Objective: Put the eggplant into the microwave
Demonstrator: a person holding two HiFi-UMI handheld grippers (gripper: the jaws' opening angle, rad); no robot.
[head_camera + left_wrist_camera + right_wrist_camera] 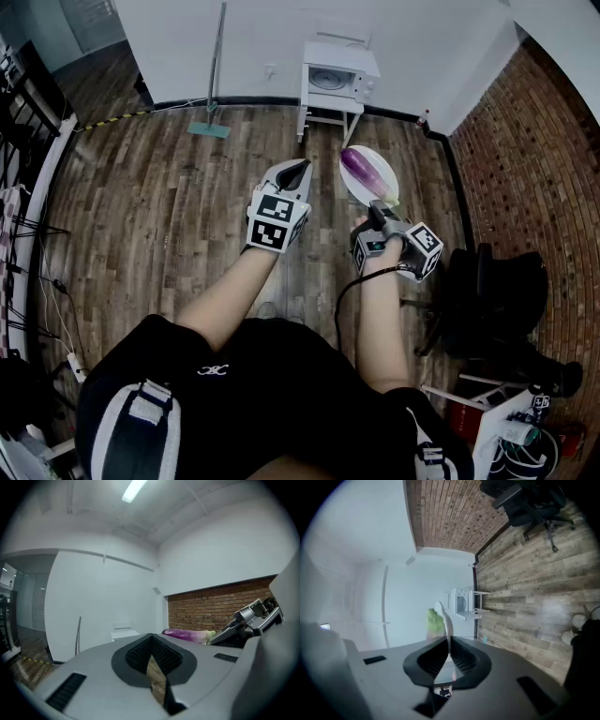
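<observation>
Currently the eggplant (364, 171) is being carried on a white plate (382, 157), lying lengthwise across it with the green stem end toward the right gripper (377, 208). The plate is being held by its near rim. The right gripper's jaws are being pressed narrow on the thin edge, which is seen edge-on between them in the right gripper view. The left gripper (299, 169) is being held beside the plate and apart from it, jaws drawn together with nothing between them.

Handling, judged: the eggplant is being taken as fairly light but smooth-skinned and rounded, so rolling is being expected if the plate is tipped. The flesh is being judged firm with some give, and the skin could be marked by hard pinching. For a direct grasp, the mid-body is being favoured, across its width, not the stem. The plate is being treated as stiff and breakable, and a one-sided rim grip is being judged liable to sag.

Containers: only the eggplant is being held by the plate. The microwave (339, 77) is being seen on a white stand (328, 117) by the far wall, well apart. Its door is being read as shut, and its inside is not being shown.
</observation>
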